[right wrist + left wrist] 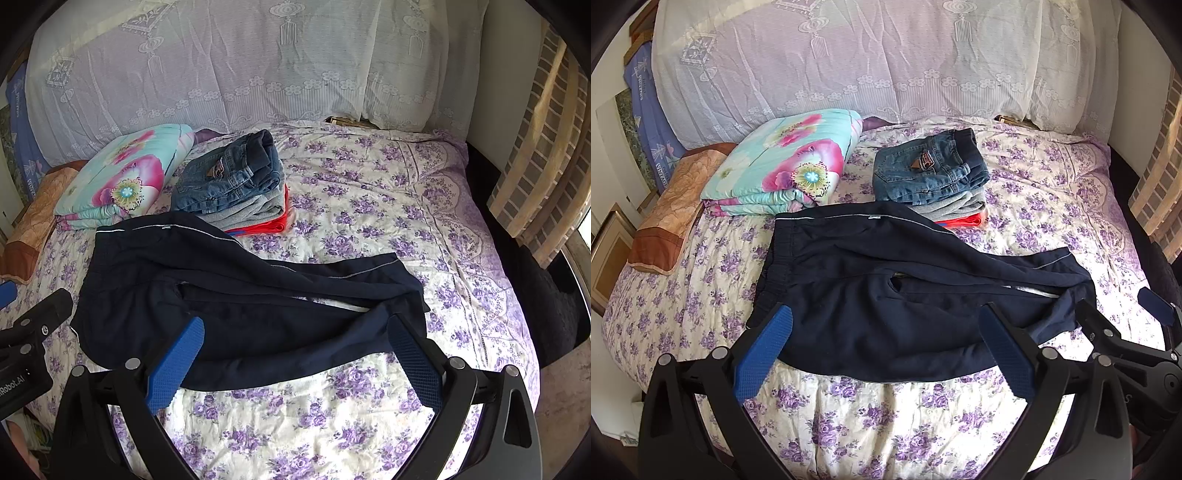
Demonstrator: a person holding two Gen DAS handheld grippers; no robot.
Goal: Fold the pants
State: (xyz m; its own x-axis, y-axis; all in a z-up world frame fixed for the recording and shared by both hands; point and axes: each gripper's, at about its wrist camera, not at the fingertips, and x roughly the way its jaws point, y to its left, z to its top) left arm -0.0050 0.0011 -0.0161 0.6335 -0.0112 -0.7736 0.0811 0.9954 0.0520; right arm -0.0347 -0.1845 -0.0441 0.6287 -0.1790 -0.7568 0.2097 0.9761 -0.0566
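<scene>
Dark navy pants (871,295) lie on the flowered bedspread (886,424), waistband to the left, legs running right and lying one over the other, a little rumpled. They also show in the right wrist view (229,310). My left gripper (886,325) is open and empty, its blue pads just above the near edge of the pants at the waist half. My right gripper (297,336) is open and empty over the near edge toward the leg ends. The right gripper shows at the right edge of the left wrist view (1123,317).
A stack of folded clothes, jeans on top (929,166), over grey and orange pieces, sits just behind the pants. A folded floral quilt (786,166) and a brown pillow (672,210) lie at the back left. Lace-covered pillows (886,55) line the headboard.
</scene>
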